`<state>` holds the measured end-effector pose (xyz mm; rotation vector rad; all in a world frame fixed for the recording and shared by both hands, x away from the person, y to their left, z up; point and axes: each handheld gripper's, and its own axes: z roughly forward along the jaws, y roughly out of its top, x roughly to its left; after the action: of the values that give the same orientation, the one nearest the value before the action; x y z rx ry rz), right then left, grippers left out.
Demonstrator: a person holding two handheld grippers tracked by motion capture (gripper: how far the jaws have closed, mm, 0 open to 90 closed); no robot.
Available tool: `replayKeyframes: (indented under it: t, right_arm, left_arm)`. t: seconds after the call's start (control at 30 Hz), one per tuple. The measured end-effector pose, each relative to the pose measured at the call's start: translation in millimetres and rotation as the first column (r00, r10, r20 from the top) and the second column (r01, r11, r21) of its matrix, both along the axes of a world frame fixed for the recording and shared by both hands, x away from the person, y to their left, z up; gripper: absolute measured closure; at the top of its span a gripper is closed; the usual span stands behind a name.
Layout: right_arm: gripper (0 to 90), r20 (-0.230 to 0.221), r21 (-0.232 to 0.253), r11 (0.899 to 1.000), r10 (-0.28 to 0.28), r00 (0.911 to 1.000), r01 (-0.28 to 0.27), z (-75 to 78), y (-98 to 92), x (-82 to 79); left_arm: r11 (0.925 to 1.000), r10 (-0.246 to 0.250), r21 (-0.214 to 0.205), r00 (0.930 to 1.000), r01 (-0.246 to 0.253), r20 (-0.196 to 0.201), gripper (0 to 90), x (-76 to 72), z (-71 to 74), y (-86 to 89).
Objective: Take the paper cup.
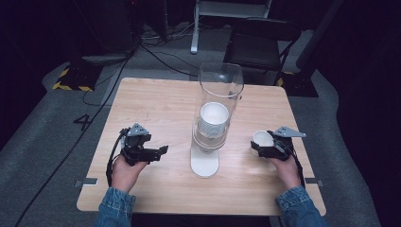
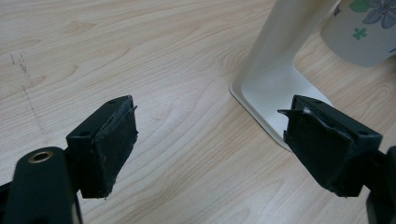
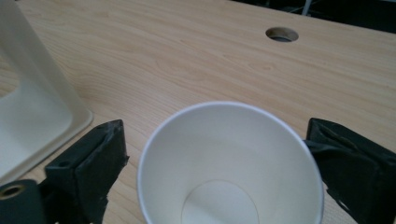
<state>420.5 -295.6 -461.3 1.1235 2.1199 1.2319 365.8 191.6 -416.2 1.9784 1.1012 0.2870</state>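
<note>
a light wooden table [image 1: 156,101] carries a clear tube-shaped cup dispenser [image 1: 218,101] on a white stand [image 1: 204,163], set near the middle and a little toward the person's edge. a stack of white paper cups [image 1: 213,120] sits inside the tube.

the left gripper [image 1: 160,152] rests over the table's left side, held by the person's left hand [image 1: 125,172], its jaws pointing toward the stand. in the left gripper view the jaws are spread wide with bare tabletop between them; the stand's base [image 2: 275,91] lies just beyond the right-hand jaw, and a cup with a flower print [image 2: 362,30] shows at the top right corner.

the right gripper [image 1: 260,144] is near the table's right edge, held by the right hand [image 1: 287,170]. a white paper cup [image 3: 231,163] stands upright, mouth open, between its jaws. the right-hand jaw looks to touch the cup's rim; a narrow gap shows beside the left-hand one, so i cannot tell whether it is truly pinching. a round hole [image 3: 282,34] pierces the table farther off.
</note>
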Motion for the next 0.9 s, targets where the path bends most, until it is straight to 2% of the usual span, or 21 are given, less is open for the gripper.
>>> replayKeyframes:
  t: [0.1, 0.13, 0.17, 0.23, 0.27, 0.4, 0.47, 0.67, 0.77, 0.9]
  right_arm:
    - [3.9, 0.008, 0.010, 1.000, 0.005, 1.0000, -0.005, 14.5, 0.0, -7.7]
    - [3.9, 0.008, 0.010, 1.000, 0.005, 1.0000, -0.005, 14.5, 0.0, -7.7]
    - [3.5, 0.006, 0.027, 1.000, 0.012, 0.9999, -0.012, 22.9, 0.0, -14.0]
    - [3.5, 0.005, 0.034, 0.999, 0.022, 0.9997, -0.022, 27.1, 0.0, -17.5]
    - [3.6, 0.025, 0.037, 0.999, 0.036, 0.9990, -0.037, 34.6, -0.7, -24.8]
    - [3.7, 0.042, 0.051, 0.998, 0.045, 0.9981, -0.047, 45.6, -2.7, -35.5]
    - [3.8, 0.055, 0.079, 0.995, 0.058, 0.9968, -0.062, 54.6, -6.1, -45.2]
    - [4.1, 0.042, 0.087, 0.992, 0.091, 0.9950, -0.094, 61.4, -8.6, -59.1]
    - [4.2, 0.038, 0.075, 0.992, 0.097, 0.9945, -0.100, 62.1, -8.4, -69.6]
    - [4.5, 0.045, 0.055, 0.992, 0.112, 0.9927, -0.114, 61.2, -6.5, -79.6]
  left_arm:
    - [1.0000, -0.002, 0.009, 1.0000, 0.002, 0.003, 16.9, -1.3, -0.1, -0.4]
    - [1.0000, -0.002, 0.009, 1.0000, 0.002, 0.003, 16.9, -1.3, -0.1, -0.4]
    - [0.9999, -0.002, 0.010, 1.0000, 0.002, 0.000, 16.9, -2.9, -0.1, -0.2]
    - [0.9999, -0.003, 0.010, 1.0000, 0.003, 0.003, 16.9, -3.5, -0.3, 0.0]
    - [0.9999, -0.006, 0.013, 1.0000, 0.006, -0.001, 16.8, -4.9, 0.2, 0.7]
    - [0.9999, -0.010, 0.008, 0.9999, 0.010, -0.003, 16.6, -6.8, 1.3, 2.2]
    - [0.9998, -0.016, 0.014, 0.9999, 0.016, -0.005, 16.6, -8.6, 2.3, 3.5]
    - [0.9992, -0.032, 0.021, 0.9994, 0.033, -0.011, 16.5, -12.6, 2.5, 3.8]
    - [0.9984, -0.048, 0.030, 0.9987, 0.049, -0.017, 16.5, -17.2, 2.5, 3.5]
    - [0.9981, -0.057, 0.021, 0.9982, 0.057, -0.016, 16.4, -22.1, 4.7, 4.4]
